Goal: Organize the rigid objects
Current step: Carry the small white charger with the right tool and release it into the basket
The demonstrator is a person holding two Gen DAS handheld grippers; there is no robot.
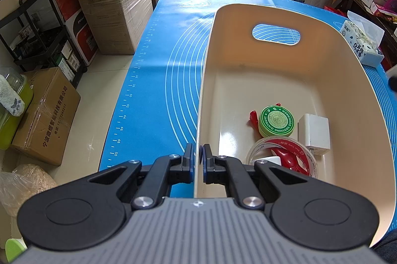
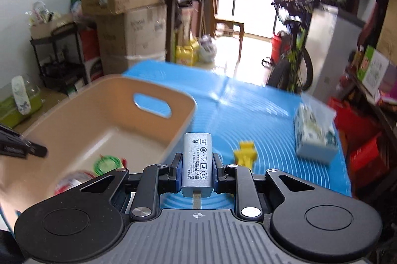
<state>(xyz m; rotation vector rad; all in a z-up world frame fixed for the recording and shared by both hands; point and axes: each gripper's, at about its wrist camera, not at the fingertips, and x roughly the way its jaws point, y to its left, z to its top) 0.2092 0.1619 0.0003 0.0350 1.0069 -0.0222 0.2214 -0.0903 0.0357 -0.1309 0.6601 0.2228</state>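
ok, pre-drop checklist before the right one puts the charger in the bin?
1. Right hand-held gripper clamps the grey charger on both sides: ok.
2. Left hand-held gripper pinches the beige bin wall to steady it: ok.
3. Charger over the bin opening: not ok, it looks to sit at the near right rim, over the blue mat.
4. Free floor in the bin: ok, far half is bare; green tin, white adapter and tape roll crowd the near end.
5. Charger prongs undamaged: cannot tell.
6. Yellow toy left on the mat: not ok, still to be binned.
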